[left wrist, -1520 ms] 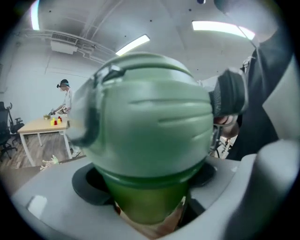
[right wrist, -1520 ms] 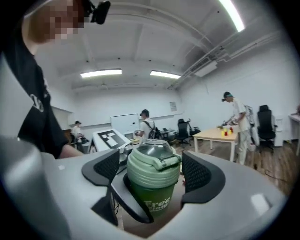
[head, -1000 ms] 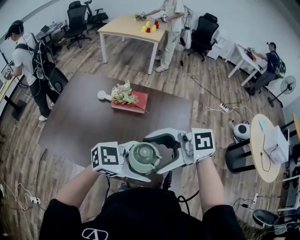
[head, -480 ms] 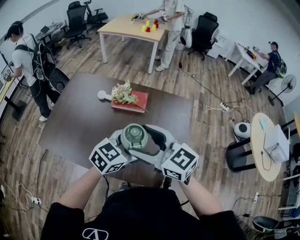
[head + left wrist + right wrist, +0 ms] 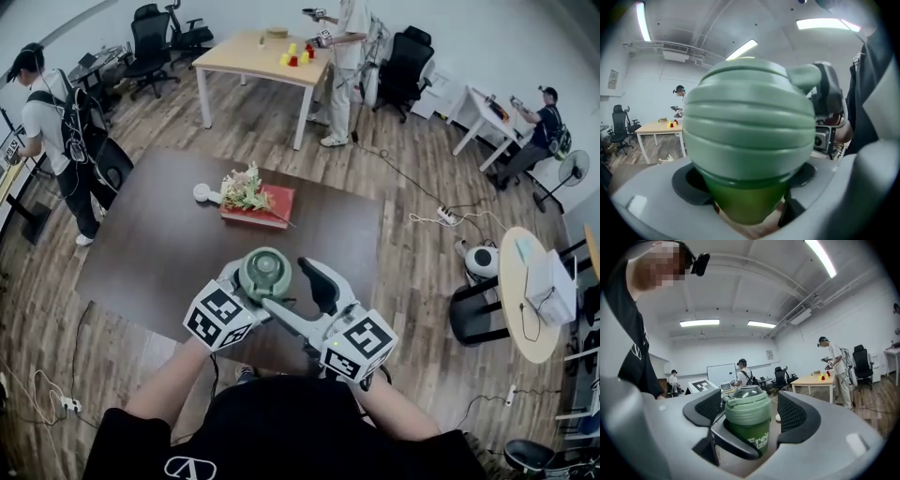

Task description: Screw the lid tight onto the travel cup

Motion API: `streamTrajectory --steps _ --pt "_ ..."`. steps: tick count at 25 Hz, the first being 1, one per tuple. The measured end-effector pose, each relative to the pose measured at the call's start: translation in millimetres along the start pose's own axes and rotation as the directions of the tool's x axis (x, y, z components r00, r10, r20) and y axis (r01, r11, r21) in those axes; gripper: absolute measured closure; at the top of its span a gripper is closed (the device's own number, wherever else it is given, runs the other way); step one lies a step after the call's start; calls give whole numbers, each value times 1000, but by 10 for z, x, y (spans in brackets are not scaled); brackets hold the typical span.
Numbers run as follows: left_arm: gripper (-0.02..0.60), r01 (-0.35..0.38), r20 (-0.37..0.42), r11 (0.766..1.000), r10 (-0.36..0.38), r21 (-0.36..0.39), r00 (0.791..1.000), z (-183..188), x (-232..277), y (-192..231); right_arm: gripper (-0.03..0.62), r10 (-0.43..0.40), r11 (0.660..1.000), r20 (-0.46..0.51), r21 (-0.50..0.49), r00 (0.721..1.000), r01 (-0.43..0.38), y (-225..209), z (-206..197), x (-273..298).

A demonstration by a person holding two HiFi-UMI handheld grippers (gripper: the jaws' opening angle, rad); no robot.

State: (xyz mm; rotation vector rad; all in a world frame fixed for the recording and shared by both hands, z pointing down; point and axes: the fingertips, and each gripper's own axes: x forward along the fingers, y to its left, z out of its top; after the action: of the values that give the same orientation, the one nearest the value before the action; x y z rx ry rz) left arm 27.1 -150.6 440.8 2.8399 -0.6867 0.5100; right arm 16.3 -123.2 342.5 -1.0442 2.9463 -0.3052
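The left claw (image 5: 251,289) gripped the cup (image 5: 265,274) over the table (image 5: 169,234). The right claw (image 5: 289,284) had swung from its 3 o'clock to 5 o'clock, jaws loose around the lid (image 5: 747,409), probably resetting to twist again.

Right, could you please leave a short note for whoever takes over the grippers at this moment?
Left gripper: shut on the body of the green cup, holding it upright over the near side of the dark table.
Right gripper: open, with its fingers on either side of the lid but not touching it.
Done: the lid sits on the cup; I cannot tell whether it is tight.
Left: probably close the right fingers on the lid and twist it tight.
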Motion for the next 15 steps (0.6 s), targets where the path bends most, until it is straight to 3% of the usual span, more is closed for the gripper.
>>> streamTrajectory --steps 2,3,5,6,9,12,15 --pt "161 -45 19 999 45 -15 999 -37 -104 105 215 -32 998 23 47 999 31 -159 -45 -183" --pt "163 -73 31 997 74 -18 997 -65 -166 162 268 -65 996 19 59 998 64 -272 -121 -279" --pt "161 -138 56 990 138 -9 989 -144 -290 266 526 -172 984 6 41 985 171 -545 -315 -487" --pt "162 -172 67 985 171 1 983 -202 -352 308 586 -245 969 -2 12 970 245 -693 -424 -595" --pt "161 -264 75 964 264 -2 962 -465 -545 389 586 -421 907 -48 -36 906 420 -1047 -797 -887" --pt "161 -317 45 945 321 -80 946 -762 -705 439 586 -495 868 -86 0 864 497 -1215 -1093 -1083" --pt "161 -354 14 927 359 -122 933 -960 -822 473 586 -545 838 -109 -45 831 544 -1283 -1252 -1172"
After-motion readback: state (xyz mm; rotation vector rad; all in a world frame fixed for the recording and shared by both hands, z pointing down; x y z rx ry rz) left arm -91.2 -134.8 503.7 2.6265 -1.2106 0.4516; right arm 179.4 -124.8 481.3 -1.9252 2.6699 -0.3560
